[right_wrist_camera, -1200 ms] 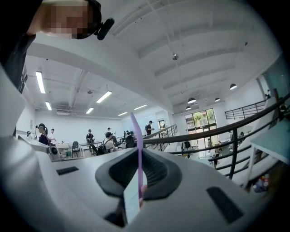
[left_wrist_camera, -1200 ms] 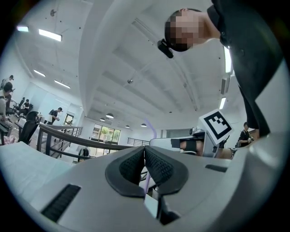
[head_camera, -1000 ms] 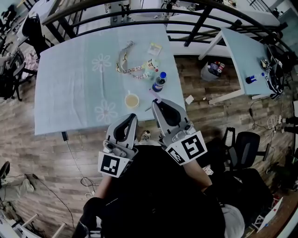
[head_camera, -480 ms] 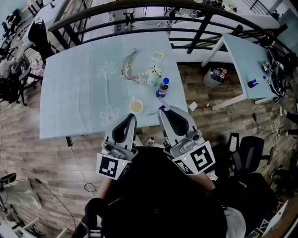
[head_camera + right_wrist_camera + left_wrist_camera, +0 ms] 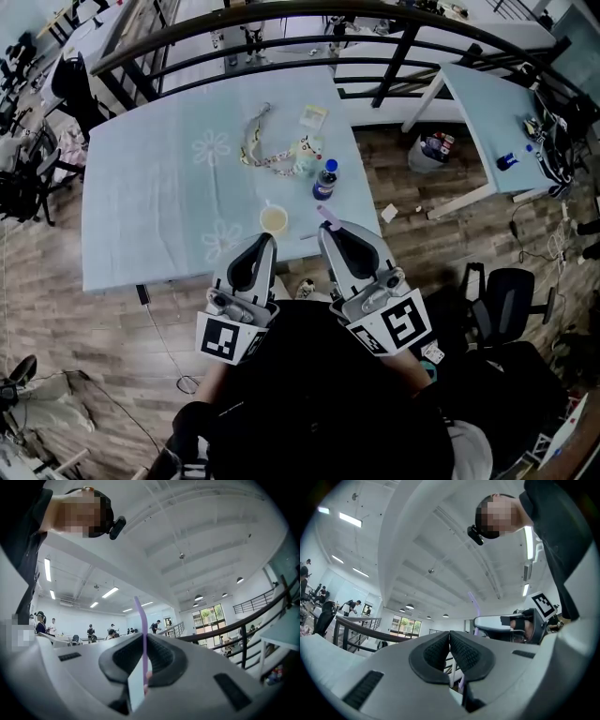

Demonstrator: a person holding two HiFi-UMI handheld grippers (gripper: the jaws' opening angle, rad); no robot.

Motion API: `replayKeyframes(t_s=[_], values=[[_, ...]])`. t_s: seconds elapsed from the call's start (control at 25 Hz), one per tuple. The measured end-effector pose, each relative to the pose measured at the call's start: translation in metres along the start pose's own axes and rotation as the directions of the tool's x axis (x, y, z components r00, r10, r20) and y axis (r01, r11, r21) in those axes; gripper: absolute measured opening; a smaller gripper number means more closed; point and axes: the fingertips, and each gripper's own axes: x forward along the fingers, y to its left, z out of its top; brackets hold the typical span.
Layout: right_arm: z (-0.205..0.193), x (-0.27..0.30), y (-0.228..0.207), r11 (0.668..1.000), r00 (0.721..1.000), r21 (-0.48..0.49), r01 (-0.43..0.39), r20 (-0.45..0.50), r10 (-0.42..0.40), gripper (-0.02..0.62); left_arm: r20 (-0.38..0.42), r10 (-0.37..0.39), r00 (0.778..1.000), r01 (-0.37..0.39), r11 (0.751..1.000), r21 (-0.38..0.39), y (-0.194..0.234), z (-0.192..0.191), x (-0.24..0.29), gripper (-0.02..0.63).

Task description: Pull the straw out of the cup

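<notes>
Left claw (image 5: 449,637) first: pads pressed together, nothing between them, hovering at the near edge of the pale blue flower-print desk (image 5: 150,206). Just ahead of it the cup (image 5: 273,219) of pale yellow drink stands upright near that edge. Over to the right claw (image 5: 143,644): it's pinching the purple straw (image 5: 140,625), which pokes up from between the pads. The straw is clear of the cup, off to the cup's right. Just beyond the right claw, a blue-capped bottle (image 5: 324,178) stands upright on the desk.
</notes>
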Motion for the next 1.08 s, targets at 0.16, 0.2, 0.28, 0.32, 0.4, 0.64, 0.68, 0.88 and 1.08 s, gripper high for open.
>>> replayKeyframes(t_s=[0.16,0.2,0.28,0.32,0.4,0.64,0.68,0.88,1.08], values=[[-0.005,0.001,0.002,1.000,1.000,0.001,-0.006,-0.008,0.006,0.031,0.025,0.000,1.000,0.000,1.000,-0.006,0.001,0.003,0.001,0.014],[-0.005,0.001,0.002,1.000,1.000,0.002,-0.006,-0.007,0.006,0.031,0.014,0.002,1.000,-0.002,1.000,-0.004,0.001,0.000,-0.001,0.014],[-0.004,0.003,0.004,1.000,1.000,0.003,-0.007,-0.005,0.008,0.031,-0.002,0.003,1.000,-0.003,1.000,-0.002,0.002,-0.003,-0.003,0.014],[-0.003,0.003,0.005,1.000,1.000,0.003,-0.010,-0.004,0.010,0.031,-0.006,0.004,1.000,-0.004,1.000,-0.002,0.002,-0.002,-0.004,0.014],[-0.002,0.004,0.007,1.000,1.000,0.001,-0.015,-0.003,0.016,0.031,-0.007,0.007,1.000,-0.007,1.000,-0.001,0.003,-0.001,-0.005,0.014],[-0.009,0.006,0.010,1.000,1.000,0.007,-0.022,-0.017,0.023,0.031,-0.005,0.026,1.000,-0.026,1.000,0.001,0.008,-0.002,-0.010,0.014],[-0.010,0.006,0.011,1.000,1.000,0.007,-0.023,-0.019,0.023,0.031,-0.005,0.026,1.000,-0.026,1.000,0.001,0.008,-0.002,-0.011,0.014],[-0.010,0.008,0.013,0.999,0.999,0.001,-0.033,-0.023,0.033,0.031,-0.002,0.028,1.000,-0.028,1.000,0.005,0.008,-0.003,-0.011,0.014],[-0.011,0.011,0.015,0.999,0.999,0.000,-0.036,-0.025,0.036,0.031,0.001,0.021,1.000,-0.021,1.000,0.010,0.009,-0.002,-0.012,0.014]])
